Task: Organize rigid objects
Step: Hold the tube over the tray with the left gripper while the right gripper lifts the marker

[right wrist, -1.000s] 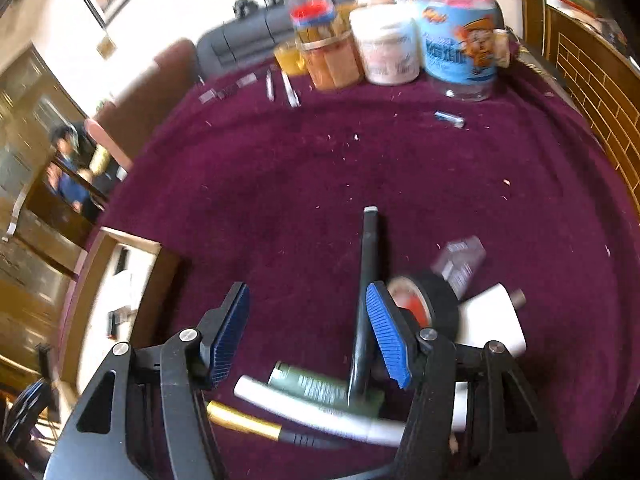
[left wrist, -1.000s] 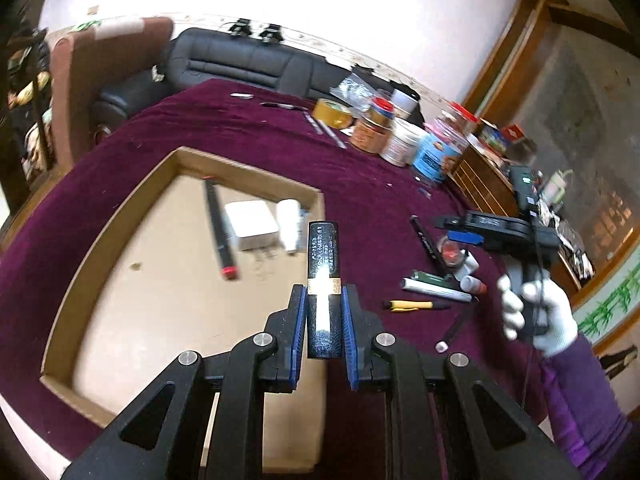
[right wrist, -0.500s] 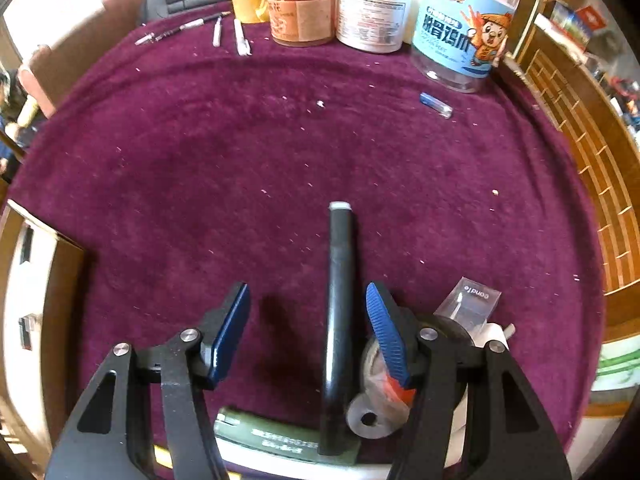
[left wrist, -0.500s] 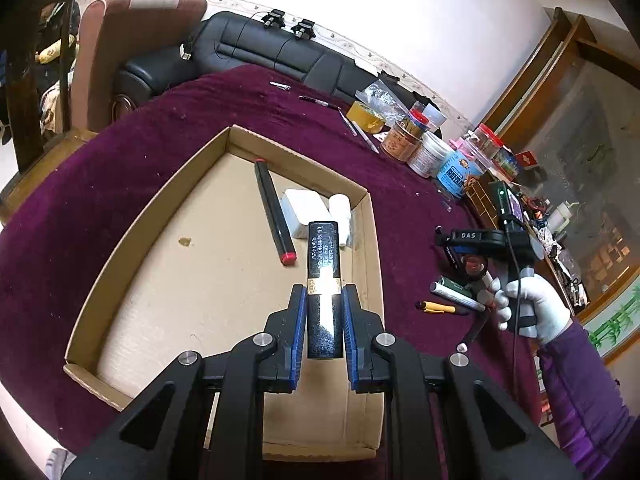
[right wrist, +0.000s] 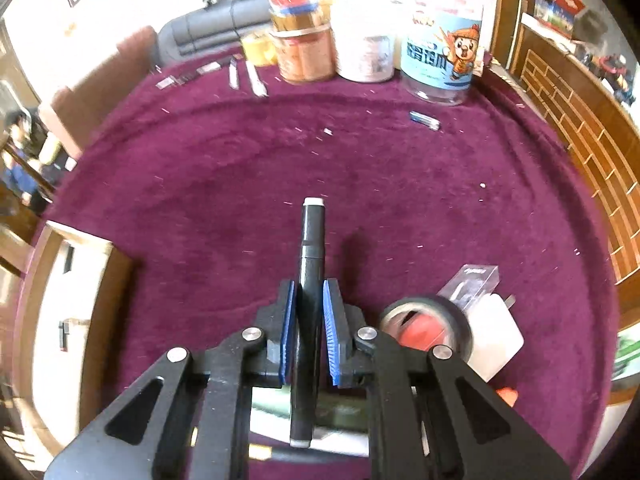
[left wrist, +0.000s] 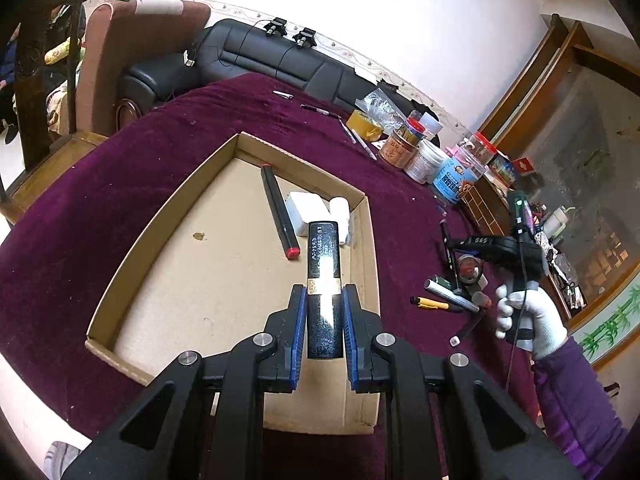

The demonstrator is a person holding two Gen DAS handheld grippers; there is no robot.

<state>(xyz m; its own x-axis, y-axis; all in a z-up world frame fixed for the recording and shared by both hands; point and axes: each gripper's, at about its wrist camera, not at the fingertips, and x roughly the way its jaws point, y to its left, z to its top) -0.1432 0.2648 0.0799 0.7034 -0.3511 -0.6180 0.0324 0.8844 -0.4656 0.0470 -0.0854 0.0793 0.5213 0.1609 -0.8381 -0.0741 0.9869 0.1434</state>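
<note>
My left gripper [left wrist: 324,300] is shut on a glossy black tube with a gold band [left wrist: 323,276] and holds it above the right side of a shallow cardboard box [left wrist: 132,240]. In the box lie a black marker with a red end [left wrist: 276,210], a white block [left wrist: 306,208] and a small white cylinder [left wrist: 339,210]. My right gripper [right wrist: 307,300] is shut on a black marker with a white tip [right wrist: 311,248] over the purple tablecloth [right wrist: 360,168]. It also shows in the left wrist view [left wrist: 460,246], right of the box.
A black tape roll [right wrist: 430,326], a white adapter [right wrist: 494,336], a clear packet [right wrist: 474,280] and several pens [left wrist: 452,300] lie by my right gripper. Jars [right wrist: 440,60] and loose pens [right wrist: 254,76] stand along the table's far edge. A sofa [left wrist: 280,64] is behind.
My right gripper has closed on the black marker, which lay between its open jaws before. My left gripper has drawn back from the box's far end with the black tube.
</note>
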